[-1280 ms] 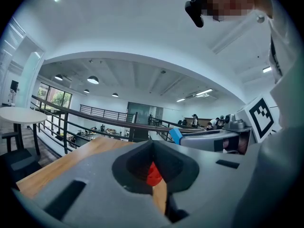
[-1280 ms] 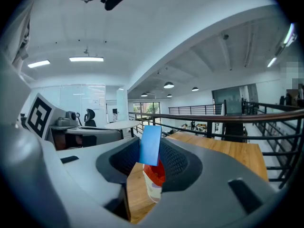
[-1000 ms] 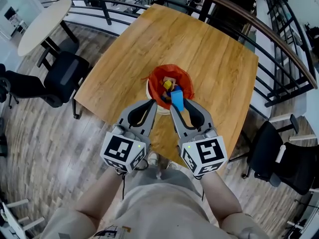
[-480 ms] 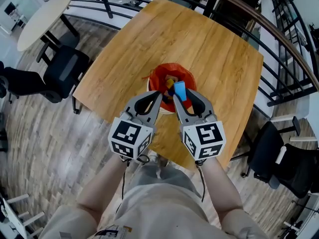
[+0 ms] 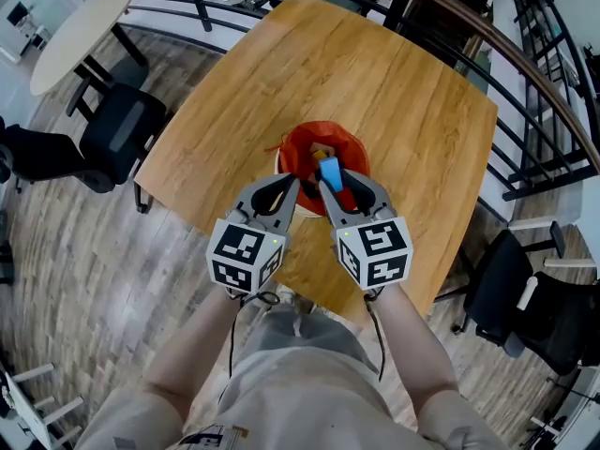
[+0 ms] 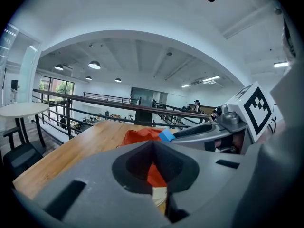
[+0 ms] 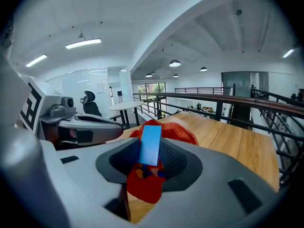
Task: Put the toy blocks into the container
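No legible text, labels, brands, numbers or signs

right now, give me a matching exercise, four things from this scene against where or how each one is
Things:
1 blue block
2 left tongs
3 container
4 black chair

Place or state:
a lined with a red bag, standing on the wooden table
b off the wooden table's left edge
c clamped in the right tongs
d shut, nothing held

Pairs: 1-c, 2-d, 3-a, 4-b

Open-plan office mezzanine, black railing (image 6: 69, 118), swivel chair (image 5: 117, 143), round white table (image 5: 80, 26)
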`<state>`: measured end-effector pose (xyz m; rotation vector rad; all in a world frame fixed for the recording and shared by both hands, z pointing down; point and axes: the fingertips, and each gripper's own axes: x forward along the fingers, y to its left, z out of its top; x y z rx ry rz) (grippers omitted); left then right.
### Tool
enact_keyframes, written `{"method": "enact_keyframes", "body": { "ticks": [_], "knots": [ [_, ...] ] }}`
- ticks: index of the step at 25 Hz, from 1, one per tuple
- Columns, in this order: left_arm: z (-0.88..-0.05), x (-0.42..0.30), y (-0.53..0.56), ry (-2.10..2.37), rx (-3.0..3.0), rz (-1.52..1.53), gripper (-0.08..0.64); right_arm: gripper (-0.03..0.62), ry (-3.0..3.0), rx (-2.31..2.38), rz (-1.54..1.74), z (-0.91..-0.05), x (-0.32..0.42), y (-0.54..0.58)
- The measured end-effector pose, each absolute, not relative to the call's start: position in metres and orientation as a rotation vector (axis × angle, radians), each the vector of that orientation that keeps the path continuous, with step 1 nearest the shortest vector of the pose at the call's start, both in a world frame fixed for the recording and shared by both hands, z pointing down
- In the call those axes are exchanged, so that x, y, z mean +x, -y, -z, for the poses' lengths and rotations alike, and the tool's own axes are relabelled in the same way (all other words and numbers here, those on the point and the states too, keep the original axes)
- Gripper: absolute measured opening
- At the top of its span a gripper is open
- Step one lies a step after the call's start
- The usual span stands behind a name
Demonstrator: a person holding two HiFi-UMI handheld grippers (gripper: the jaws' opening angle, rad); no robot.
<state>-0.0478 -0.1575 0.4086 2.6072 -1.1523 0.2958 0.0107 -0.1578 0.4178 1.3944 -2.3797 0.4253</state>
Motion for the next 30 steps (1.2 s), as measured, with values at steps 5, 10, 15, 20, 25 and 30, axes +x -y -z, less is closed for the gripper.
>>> {"method": "enact_keyframes", "body": {
  "ticks": [5,10,15,20,25,30],
  "knots": [
    [-0.411,-0.044,0.159,1.146,2.610,-0.299,0.012,0.143,2.329,1.255,-0.537,-0.443,0.004,0.156],
    [-0.415,-0.043,0.162,1.141,2.606,-0.310,0.012,0.143,2.264,1.137,-0.624,-0.465,0.003,0.153],
    [-0.419,-0.043,0.163,1.131,2.598,-0.317,0.012,0.143,2.224,1.082,-0.654,-0.477,0.001,0.151],
    [-0.420,-0.042,0.166,1.128,2.599,-0.315,0.012,0.138,2.210,1.057,-0.672,-0.481,-0.001,0.154],
    [-0.423,-0.044,0.166,1.127,2.591,-0.321,0.012,0.137,2.206,1.058,-0.674,-0.483,-0.002,0.155],
    [-0.425,-0.044,0.166,1.120,2.593,-0.332,0.012,0.140,2.203,1.054,-0.659,-0.485,-0.003,0.156]
  ]
}}
